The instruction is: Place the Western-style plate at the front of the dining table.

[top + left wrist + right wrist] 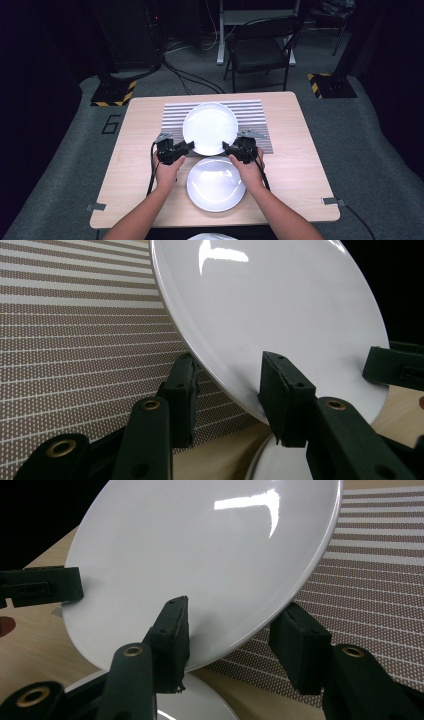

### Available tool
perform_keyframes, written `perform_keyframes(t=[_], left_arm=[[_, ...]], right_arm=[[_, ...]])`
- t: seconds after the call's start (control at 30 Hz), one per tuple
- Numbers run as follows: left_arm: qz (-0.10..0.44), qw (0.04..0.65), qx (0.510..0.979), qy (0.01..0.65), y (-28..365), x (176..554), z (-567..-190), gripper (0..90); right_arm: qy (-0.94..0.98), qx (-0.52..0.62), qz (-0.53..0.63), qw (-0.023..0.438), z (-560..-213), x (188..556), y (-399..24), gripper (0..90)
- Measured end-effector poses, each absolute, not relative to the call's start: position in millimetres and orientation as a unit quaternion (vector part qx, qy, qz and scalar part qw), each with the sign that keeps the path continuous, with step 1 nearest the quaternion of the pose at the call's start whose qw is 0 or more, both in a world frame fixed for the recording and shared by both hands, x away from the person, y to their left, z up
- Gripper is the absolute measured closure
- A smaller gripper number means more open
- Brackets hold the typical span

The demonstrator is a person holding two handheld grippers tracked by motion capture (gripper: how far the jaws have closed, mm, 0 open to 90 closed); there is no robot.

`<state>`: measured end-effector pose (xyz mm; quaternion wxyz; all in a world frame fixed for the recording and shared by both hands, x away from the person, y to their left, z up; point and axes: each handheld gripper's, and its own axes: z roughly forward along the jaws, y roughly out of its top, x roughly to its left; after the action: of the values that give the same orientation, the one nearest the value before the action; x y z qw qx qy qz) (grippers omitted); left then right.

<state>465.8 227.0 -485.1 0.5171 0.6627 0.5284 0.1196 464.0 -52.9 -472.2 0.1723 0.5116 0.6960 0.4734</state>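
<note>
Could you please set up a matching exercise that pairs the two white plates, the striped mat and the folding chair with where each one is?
Things:
1. Round white glossy plate, farther one
2. Round white plate nearer the person
3. Striped woven placemat
4. Dark folding chair

Places or states:
A. On the floor beyond the table
B. Flat on the bare wooden table
C. Lying under the farther plate
D. Clamped at its rim by both grippers

Pairs: 1-D, 2-B, 3-C, 4-A

We see the upper plate cut off by the top edge; beneath it, the lower plate shows a sliver, and it hides part of the striped mat.
</note>
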Motion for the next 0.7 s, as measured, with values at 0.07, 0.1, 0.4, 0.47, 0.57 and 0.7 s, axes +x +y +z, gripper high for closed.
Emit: perform_keyframes(t=[0.07, 0.1, 0.4, 0.47, 0.57, 0.7], left_arm=[[0.121, 0.515, 0.665, 0.527, 226.4, 466.8, -485.7, 59.1], [0.122, 0.516, 0.665, 0.527, 225.9, 467.5, -486.2, 59.1], [0.121, 0.514, 0.662, 0.532, 224.1, 473.2, -491.6, 59.1], [0.118, 0.513, 0.661, 0.534, 223.8, 473.9, -492.7, 59.1], [0.116, 0.514, 0.659, 0.538, 222.8, 475.4, -494.1, 59.1], [0.117, 0.514, 0.659, 0.537, 222.1, 477.6, -495.1, 59.2]], right_arm=[[0.694, 0.514, 0.473, 0.173, -473.2, 465.9, -53.5, 49.9], [0.695, 0.513, 0.472, 0.174, -473.9, 467.2, -54.1, 50.0], [0.692, 0.52, 0.47, 0.173, -480.3, 473.8, -55.4, 50.1], [0.692, 0.52, 0.469, 0.174, -481.5, 474.7, -55.4, 50.4], [0.691, 0.522, 0.469, 0.174, -482.7, 475.5, -55.0, 50.6], [0.69, 0.522, 0.47, 0.175, -484.4, 477.6, -55.3, 50.7]])
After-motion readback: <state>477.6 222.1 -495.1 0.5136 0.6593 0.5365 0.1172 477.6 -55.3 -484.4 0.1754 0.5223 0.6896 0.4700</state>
